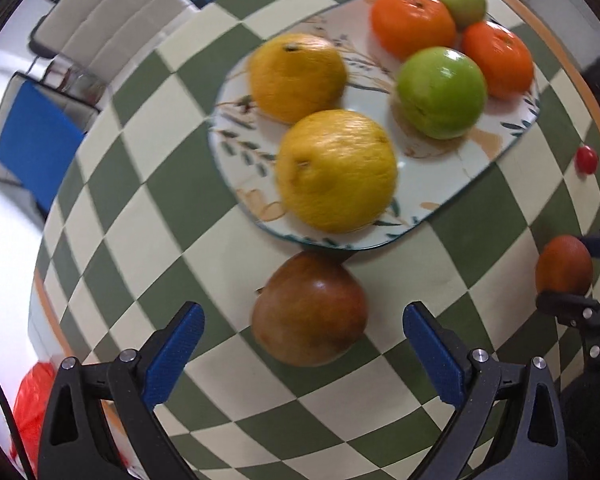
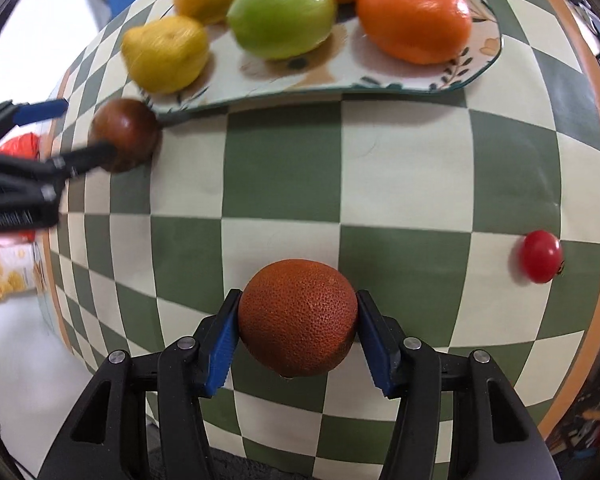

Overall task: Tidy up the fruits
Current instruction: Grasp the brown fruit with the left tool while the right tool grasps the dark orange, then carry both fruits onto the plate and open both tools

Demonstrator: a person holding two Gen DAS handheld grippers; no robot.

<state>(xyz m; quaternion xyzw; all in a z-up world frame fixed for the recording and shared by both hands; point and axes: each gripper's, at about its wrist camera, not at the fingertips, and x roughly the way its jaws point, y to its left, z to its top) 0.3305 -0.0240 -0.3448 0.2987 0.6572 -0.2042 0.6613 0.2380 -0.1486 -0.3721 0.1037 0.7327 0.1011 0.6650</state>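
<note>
Right gripper (image 2: 297, 330): jaws closed against both flanks of a rough reddish-brown fruit (image 2: 298, 318), blue pads pressed to its sides, above the checked counter (image 2: 400, 168).

Left gripper (image 1: 303, 354): jaws wide apart, straddling a smooth brown-red fruit (image 1: 310, 308) without touching it; fruit resting on the counter, just beside the near rim of the plate (image 1: 440, 184).

On the plate: two yellow citrus (image 1: 336, 170), side by side; two green fruits (image 1: 442, 92); two oranges (image 1: 414, 24), touching the green ones.

Small red tomato (image 2: 540, 256) alone on the counter, near its orange edge, well apart from the plate.

Off the counter: blue panel (image 1: 36, 140) and pale chair (image 1: 100, 20), beyond the far side.
</note>
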